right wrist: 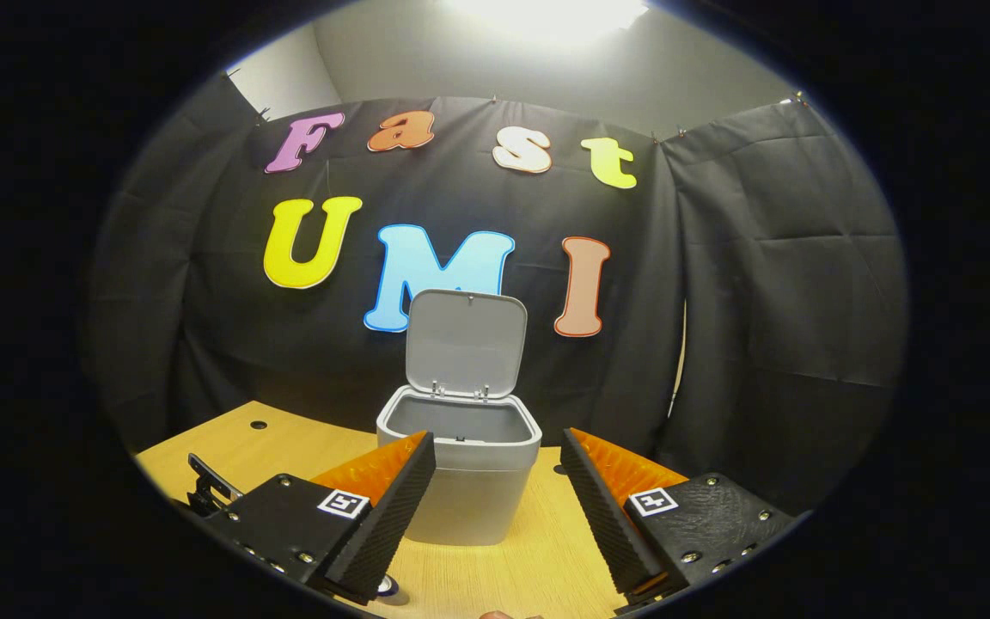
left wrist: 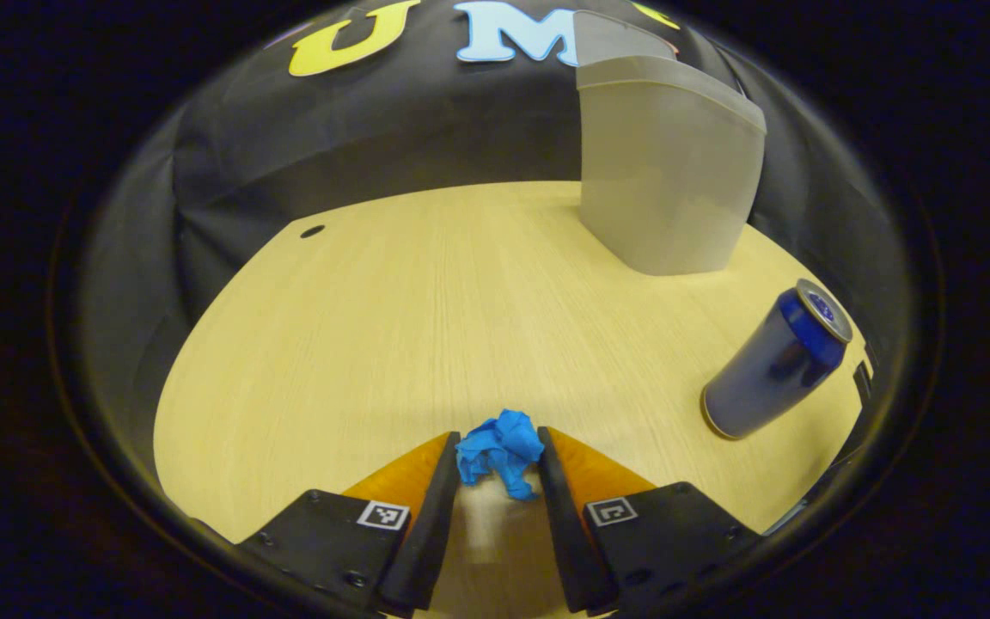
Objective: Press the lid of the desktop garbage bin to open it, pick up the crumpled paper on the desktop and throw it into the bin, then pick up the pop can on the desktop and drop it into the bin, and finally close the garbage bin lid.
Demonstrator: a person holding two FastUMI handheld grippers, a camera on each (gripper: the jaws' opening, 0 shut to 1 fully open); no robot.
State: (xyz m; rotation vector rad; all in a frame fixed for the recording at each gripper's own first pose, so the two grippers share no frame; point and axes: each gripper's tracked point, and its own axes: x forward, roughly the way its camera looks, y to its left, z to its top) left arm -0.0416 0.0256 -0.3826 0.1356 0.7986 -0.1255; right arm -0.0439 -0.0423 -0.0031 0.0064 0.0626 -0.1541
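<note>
The blue crumpled paper (left wrist: pixel 502 456) sits pinched between the tips of my left gripper (left wrist: pixel 498 437), which is shut on it just over the wooden desktop (left wrist: pixel 392 327). A blue pop can (left wrist: pixel 774 361) stands upright to the right of that gripper. The grey bin (left wrist: pixel 667 189) stands at the far right of the desk. In the right gripper view the bin (right wrist: pixel 461 481) is straight ahead with its lid (right wrist: pixel 465 344) raised and its inside bare. My right gripper (right wrist: pixel 498 440) hangs open in front of the bin, holding nothing.
Black cloth walls close the desk in at the back and sides. A small round hole (left wrist: pixel 312 231) marks the desktop at the far left. A dark bit of hardware (right wrist: pixel 207 483) pokes out at the lower left of the right gripper view.
</note>
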